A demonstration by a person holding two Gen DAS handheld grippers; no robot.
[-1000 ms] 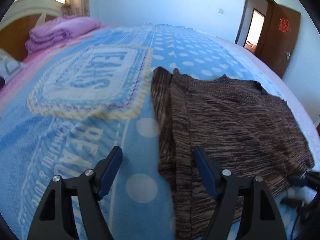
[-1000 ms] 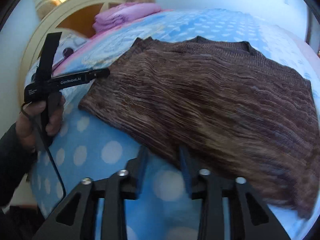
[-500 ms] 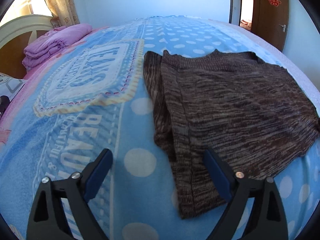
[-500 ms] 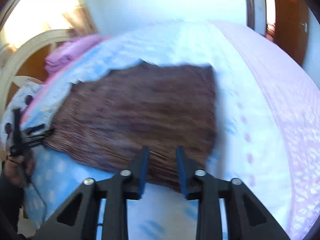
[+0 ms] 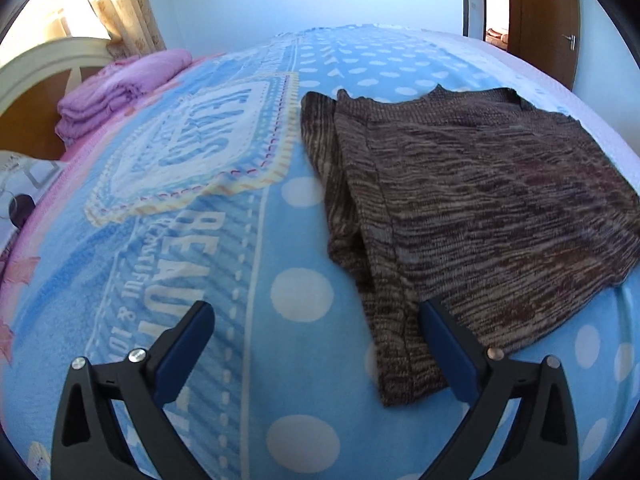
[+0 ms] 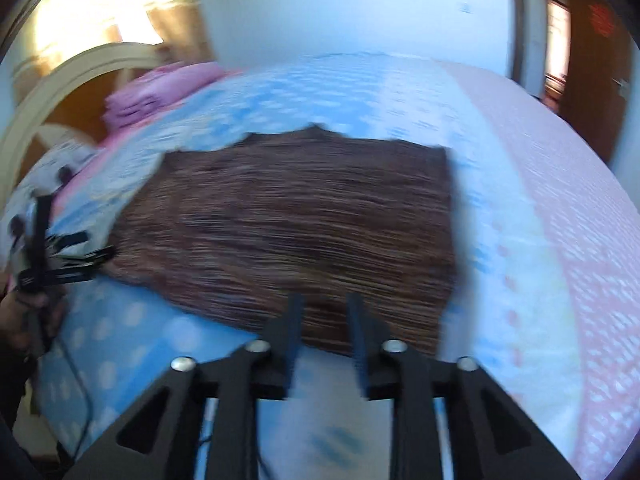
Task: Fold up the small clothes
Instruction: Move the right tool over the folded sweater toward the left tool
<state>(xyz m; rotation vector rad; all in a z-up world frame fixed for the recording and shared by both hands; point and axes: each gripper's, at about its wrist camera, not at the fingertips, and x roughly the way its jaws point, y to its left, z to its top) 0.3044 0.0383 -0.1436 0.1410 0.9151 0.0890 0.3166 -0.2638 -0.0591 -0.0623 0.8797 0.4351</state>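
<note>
A brown striped knit sweater [image 5: 460,200] lies flat on the blue polka-dot blanket [image 5: 200,240], one sleeve folded in along its left side. My left gripper [image 5: 316,320] is wide open and empty, above the blanket at the sweater's near left corner. In the blurred right wrist view the sweater [image 6: 300,220] fills the middle. My right gripper [image 6: 324,304] is open a little and empty, over the sweater's near edge. The left gripper [image 6: 80,246] also shows there at the sweater's left side, held by a hand.
A folded purple blanket [image 5: 120,88] lies near the cream headboard [image 5: 40,64] at the far left. A patterned pillow [image 5: 24,184] is at the left edge. A wooden door [image 5: 548,20] stands at the far right. The bed's pink sheet [image 6: 560,200] runs along the right.
My left gripper has pulled back and opened wider. My right gripper has let go, swung to the right and risen, and now looks at the whole sweater from its near edge.
</note>
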